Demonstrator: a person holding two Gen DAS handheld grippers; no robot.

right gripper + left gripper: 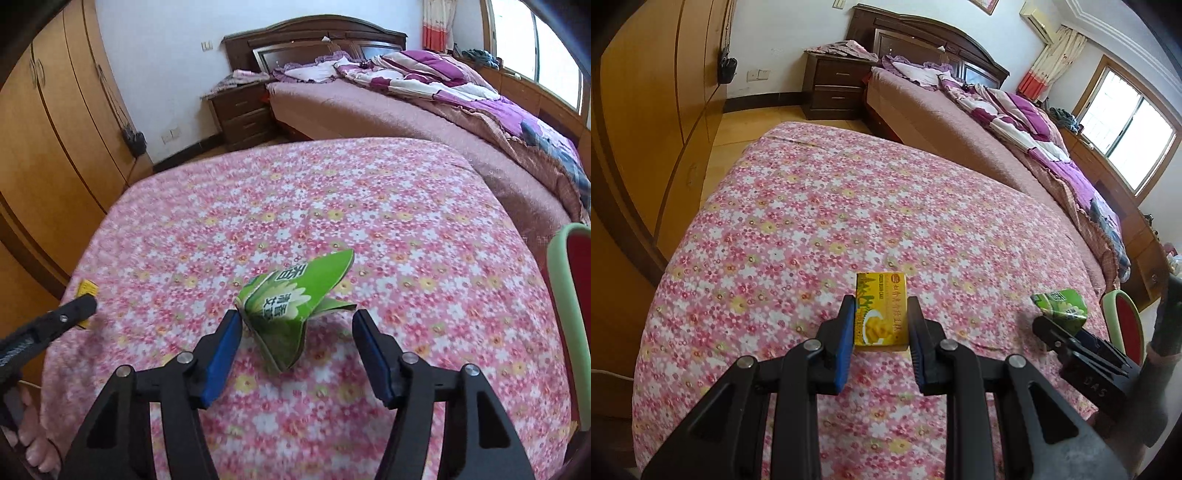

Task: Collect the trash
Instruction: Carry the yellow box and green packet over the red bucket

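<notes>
A small yellow snack box (881, 309) lies on the pink floral cloth (820, 206). My left gripper (881, 306) has a blue pad against each side of the box and is shut on it. A torn green carton (295, 302) lies on the same cloth. My right gripper (295, 321) is open around it; the left pad touches the carton's edge and the right pad stands apart. The carton (1060, 306) and right gripper (1071, 338) also show in the left wrist view. The yellow box (86, 291) and left gripper (79, 308) show at the far left of the right wrist view.
A bed (960, 122) with purple bedding stands behind the cloth-covered surface. A dark nightstand (834, 85) and wooden wardrobes (646, 122) are at the left. A red chair with a green rim (569, 306) stands at the right edge.
</notes>
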